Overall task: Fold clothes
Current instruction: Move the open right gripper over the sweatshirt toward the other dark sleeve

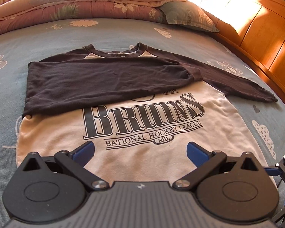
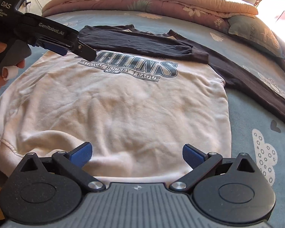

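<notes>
Both grippers, left gripper (image 1: 140, 152) and right gripper (image 2: 136, 153), hold their blue fingers (image 2: 81, 154) spread wide and empty over the cream-and-black cotton sweatshirt (image 2: 114, 104), whose unfolded black sleeve (image 2: 256, 87) stretches long toward the right, nearer the right gripper.

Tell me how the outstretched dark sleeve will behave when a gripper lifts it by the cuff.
The outstretched dark sleeve lies flat and limp on the bed sheet, so it will probably droop and trail rather than hold its shape. It joins the sweatshirt, so lifting may tug and wrinkle the body. The knit looks soft, probably not slippery.
</notes>
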`<control>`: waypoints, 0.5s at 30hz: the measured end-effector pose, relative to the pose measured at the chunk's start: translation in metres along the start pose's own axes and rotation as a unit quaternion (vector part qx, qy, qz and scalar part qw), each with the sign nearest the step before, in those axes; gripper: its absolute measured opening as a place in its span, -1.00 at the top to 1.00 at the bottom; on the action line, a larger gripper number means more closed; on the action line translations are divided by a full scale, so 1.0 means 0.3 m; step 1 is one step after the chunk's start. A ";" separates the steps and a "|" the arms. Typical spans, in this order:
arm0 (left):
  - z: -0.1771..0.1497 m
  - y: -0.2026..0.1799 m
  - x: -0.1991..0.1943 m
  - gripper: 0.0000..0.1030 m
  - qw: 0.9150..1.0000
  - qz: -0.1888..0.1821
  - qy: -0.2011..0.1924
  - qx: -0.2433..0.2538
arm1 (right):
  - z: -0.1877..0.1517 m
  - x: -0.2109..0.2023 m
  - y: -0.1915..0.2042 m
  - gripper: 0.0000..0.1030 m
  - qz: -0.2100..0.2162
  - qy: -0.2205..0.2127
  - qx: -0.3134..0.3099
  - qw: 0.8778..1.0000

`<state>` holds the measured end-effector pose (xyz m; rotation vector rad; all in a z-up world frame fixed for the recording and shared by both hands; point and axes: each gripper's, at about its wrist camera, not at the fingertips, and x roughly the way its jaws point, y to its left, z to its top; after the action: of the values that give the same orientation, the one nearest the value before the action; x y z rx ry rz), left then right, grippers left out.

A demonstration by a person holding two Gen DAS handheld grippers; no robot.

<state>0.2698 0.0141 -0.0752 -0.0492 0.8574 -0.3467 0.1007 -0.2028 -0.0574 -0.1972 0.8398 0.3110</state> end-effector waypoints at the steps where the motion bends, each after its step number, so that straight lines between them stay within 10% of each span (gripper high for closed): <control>1: -0.003 -0.007 0.006 -0.99 1.000 -0.003 0.002 0.003 | -0.013 -0.004 0.011 -1.00 0.001 0.004 0.001 1.000; 15: -0.052 -0.029 0.098 -0.99 0.999 0.005 0.042 0.021 | -0.100 -0.100 -0.022 -1.00 -0.010 0.054 0.070 0.996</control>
<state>0.2735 -0.0020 -0.1054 0.0090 0.9328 -0.3591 0.0632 -0.2234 -0.0540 -0.0919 0.9619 0.2221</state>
